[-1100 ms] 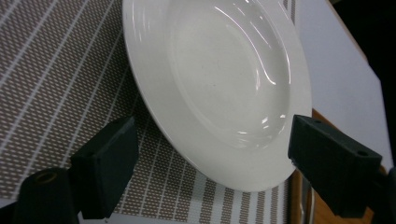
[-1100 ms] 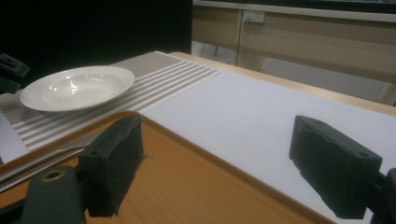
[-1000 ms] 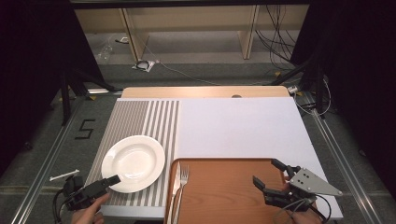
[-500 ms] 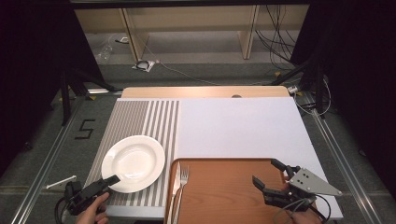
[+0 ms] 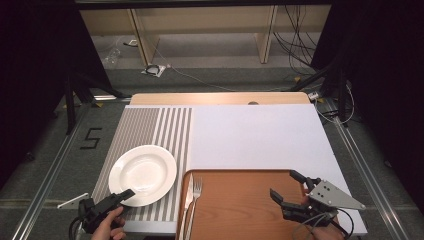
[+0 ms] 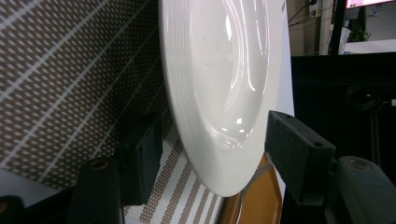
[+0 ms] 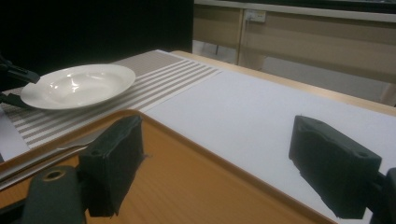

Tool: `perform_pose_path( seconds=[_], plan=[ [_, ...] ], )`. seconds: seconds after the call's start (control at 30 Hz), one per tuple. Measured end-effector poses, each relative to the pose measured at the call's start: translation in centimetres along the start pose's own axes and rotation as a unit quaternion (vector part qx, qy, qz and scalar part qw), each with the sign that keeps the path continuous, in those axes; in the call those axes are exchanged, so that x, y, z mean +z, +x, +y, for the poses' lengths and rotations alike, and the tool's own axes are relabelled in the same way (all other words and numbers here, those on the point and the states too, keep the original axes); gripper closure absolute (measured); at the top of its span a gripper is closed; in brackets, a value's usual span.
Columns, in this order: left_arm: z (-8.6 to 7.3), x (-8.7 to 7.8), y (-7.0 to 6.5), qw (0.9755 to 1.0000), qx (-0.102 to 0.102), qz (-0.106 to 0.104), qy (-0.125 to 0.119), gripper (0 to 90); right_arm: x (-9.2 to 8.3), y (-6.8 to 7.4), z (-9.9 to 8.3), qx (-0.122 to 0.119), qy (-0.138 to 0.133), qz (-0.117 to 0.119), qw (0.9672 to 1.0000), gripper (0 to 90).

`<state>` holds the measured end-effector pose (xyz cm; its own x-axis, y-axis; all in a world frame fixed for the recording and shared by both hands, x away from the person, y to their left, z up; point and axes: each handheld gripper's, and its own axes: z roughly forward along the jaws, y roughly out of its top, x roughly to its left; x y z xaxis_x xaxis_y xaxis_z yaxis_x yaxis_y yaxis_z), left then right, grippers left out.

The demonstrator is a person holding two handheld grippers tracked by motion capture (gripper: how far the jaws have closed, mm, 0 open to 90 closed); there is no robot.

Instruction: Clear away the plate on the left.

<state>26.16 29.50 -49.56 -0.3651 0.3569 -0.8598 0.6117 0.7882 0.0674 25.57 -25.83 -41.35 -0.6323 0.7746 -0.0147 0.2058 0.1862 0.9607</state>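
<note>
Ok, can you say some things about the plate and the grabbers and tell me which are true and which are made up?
1. The white plate lies on the striped mat. True.
2. The left gripper has its jaws on either side of the plate's rim, and they have just been closing. True.
3. The right gripper holds the fork. False: its jaws stand open over the wooden tray.
4. The fork lies on the plate. False: it lies on the tray beside a knife.

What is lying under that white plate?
The white plate lies on a brown-and-white striped placemat. The left gripper straddles its near rim, one jaw below, one above, jaws just closing. What is beneath the plate's middle is covered.
</note>
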Motion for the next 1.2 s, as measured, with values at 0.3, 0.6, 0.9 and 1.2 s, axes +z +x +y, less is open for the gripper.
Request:
perform_pose_path(
  seconds=[0.3, 0.6, 0.9, 1.2],
  plan=[
    [0.0, 0.4, 0.3, 0.9999, -0.010, -0.002, -0.002, 45.2, 0.1, 0.1, 0.0, 0.000, 0.002, 0.002, 1.0000, 18.7],
    [-0.3, 1.1, 0.3, 0.9998, -0.010, 0.010, -0.017, 53.9, 0.1, 0.1, 0.0, 0.000, 0.003, 0.002, 1.0000, 18.7],
    [-0.2, 1.3, 0.4, 0.9993, -0.020, 0.020, -0.025, 62.3, 0.1, 0.1, 0.0, 0.000, 0.002, 0.003, 1.0000, 18.7],
    [-0.3, 1.9, 0.2, 0.9988, -0.019, 0.031, -0.032, 69.0, 0.2, 0.1, 0.0, -0.001, 0.002, 0.004, 1.0000, 18.7]
  ],
)
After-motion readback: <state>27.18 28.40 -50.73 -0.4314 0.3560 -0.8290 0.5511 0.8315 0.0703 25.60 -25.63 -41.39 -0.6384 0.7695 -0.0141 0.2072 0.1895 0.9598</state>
